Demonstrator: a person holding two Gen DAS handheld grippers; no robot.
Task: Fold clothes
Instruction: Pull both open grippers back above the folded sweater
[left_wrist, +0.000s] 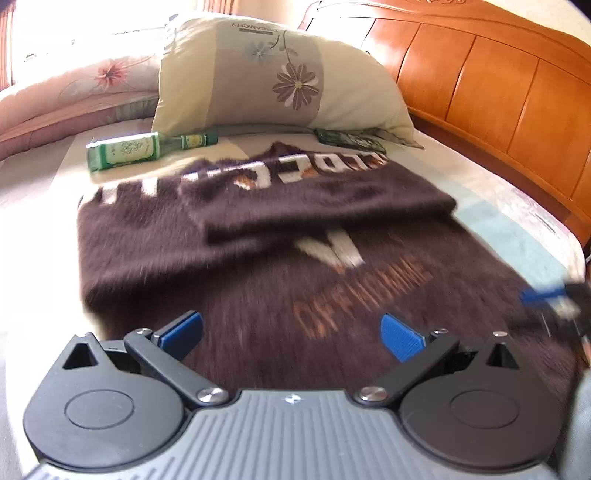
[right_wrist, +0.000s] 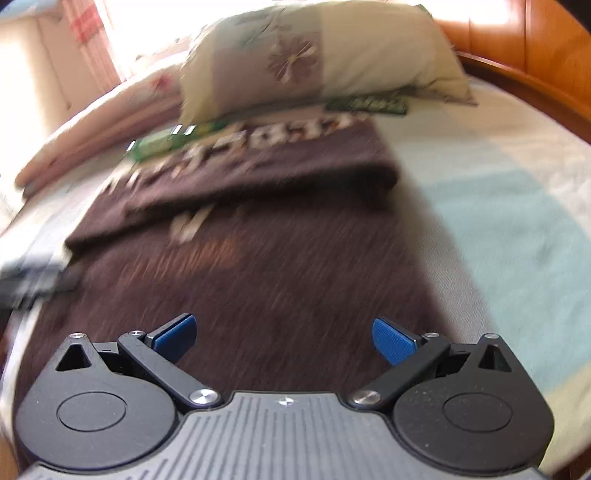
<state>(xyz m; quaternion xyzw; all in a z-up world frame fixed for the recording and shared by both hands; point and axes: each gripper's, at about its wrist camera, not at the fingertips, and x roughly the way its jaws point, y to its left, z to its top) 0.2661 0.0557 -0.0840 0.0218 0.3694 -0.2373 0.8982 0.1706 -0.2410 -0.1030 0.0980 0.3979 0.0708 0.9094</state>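
A dark brown fuzzy sweater (left_wrist: 258, 243) with white and orange lettering lies spread on the bed, its far part folded over into a thick flap (left_wrist: 325, 206). My left gripper (left_wrist: 291, 334) hovers open over the sweater's near part, nothing between its blue pads. The right gripper shows blurred at the right edge of the left wrist view (left_wrist: 554, 299). In the right wrist view the same sweater (right_wrist: 258, 266) runs away from me, and my right gripper (right_wrist: 284, 338) stands open above its near end. Both views are motion-blurred.
A green glass bottle (left_wrist: 144, 149) lies on its side past the sweater's far left corner. A flowered pillow (left_wrist: 280, 77) leans behind it, with a dark green packet (left_wrist: 351, 140) at its foot. A wooden headboard (left_wrist: 498, 96) runs along the right. Pale sheet (right_wrist: 498, 221) lies right of the sweater.
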